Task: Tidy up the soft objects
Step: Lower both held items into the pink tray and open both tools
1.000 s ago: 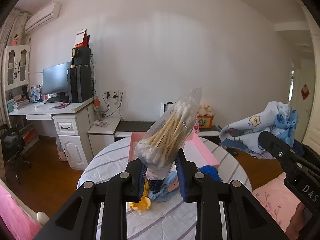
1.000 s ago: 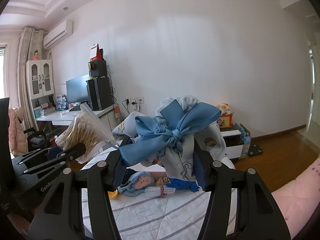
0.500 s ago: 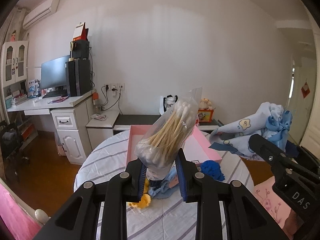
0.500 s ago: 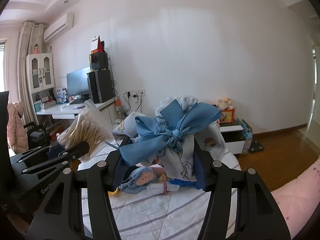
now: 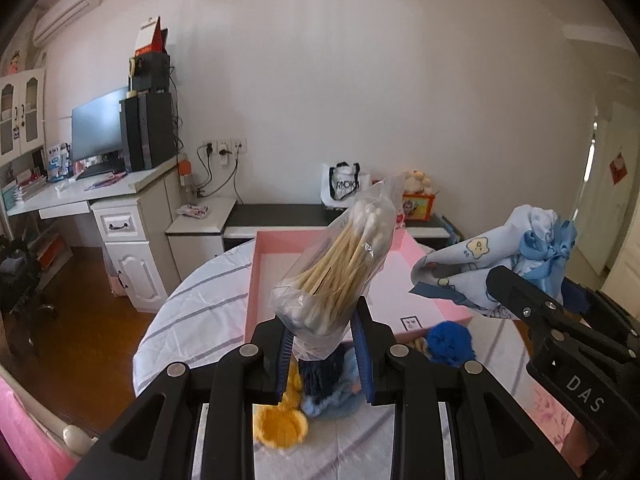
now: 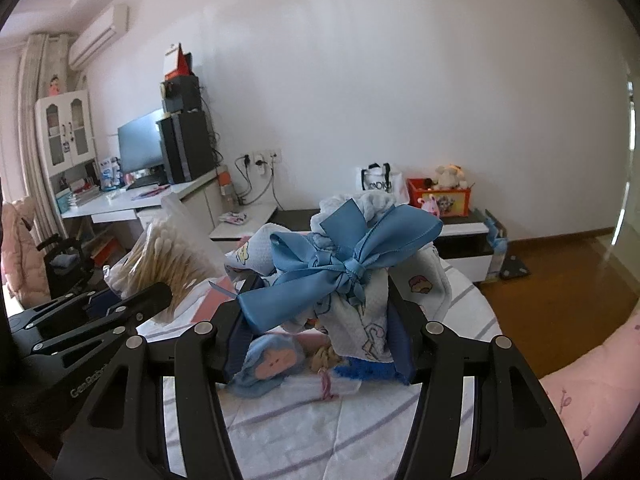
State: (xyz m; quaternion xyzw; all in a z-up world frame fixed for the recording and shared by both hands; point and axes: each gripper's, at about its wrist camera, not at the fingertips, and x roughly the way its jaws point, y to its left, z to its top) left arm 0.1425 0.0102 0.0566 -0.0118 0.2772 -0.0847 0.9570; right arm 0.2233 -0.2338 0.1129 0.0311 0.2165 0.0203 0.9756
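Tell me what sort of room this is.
Most likely a home bedroom or study: a white desk carrying a monitor, a wall air conditioner, and a round table under a striped cloth.

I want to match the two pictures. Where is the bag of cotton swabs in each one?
Left wrist view: the bag of cotton swabs stands in the middle, clamped in the left gripper.
Right wrist view: it shows at the left, above the left gripper's black fingers.
Shared landmark: the computer monitor.
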